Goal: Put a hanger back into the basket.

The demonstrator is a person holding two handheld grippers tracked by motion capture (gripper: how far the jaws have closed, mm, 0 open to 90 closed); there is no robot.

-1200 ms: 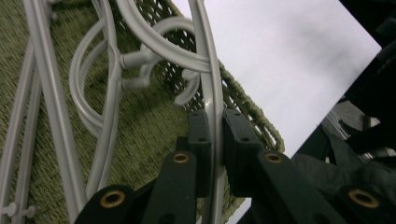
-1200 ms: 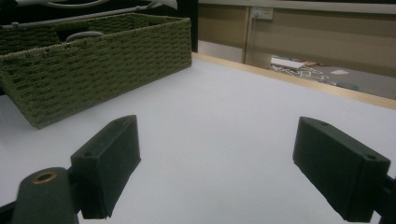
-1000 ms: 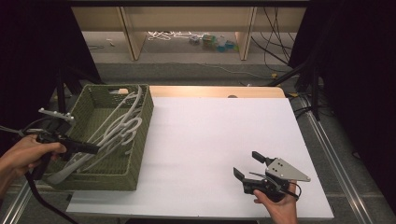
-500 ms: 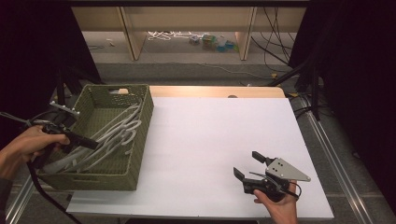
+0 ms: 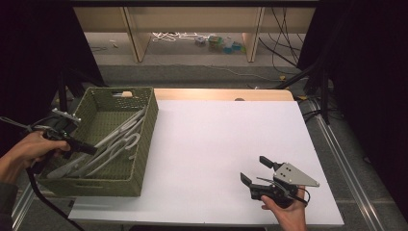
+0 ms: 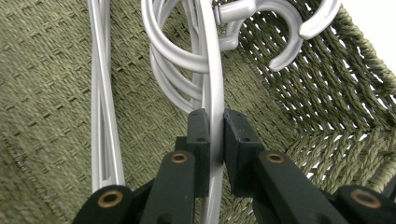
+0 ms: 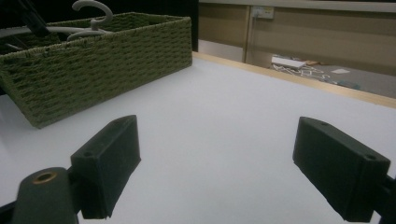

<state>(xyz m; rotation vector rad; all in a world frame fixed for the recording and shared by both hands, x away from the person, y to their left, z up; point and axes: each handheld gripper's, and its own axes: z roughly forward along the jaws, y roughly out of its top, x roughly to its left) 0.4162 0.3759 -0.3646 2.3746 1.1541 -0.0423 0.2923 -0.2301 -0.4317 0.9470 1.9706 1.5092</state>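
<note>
One hanger [image 6: 212,93] clamped in left tongs [image 6: 213,135], drawn nearer basket's [image 5: 144,144] left wall

Basket [image 5: 144,144] near wall hides lower hanger [image 5: 115,144] ends; clamped hanger bar [image 6: 212,93] cut off by top edge; floor items [image 5: 216,41] too small to identify

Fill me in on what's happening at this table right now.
A person works with tongs in each hand. The left tongs are inside the green woven basket and shut on the bar of a grey plastic hanger, one of several lying tangled in there. The right tongs rest open on the white table, holding nothing. No hanger is out of the basket yet.
</note>
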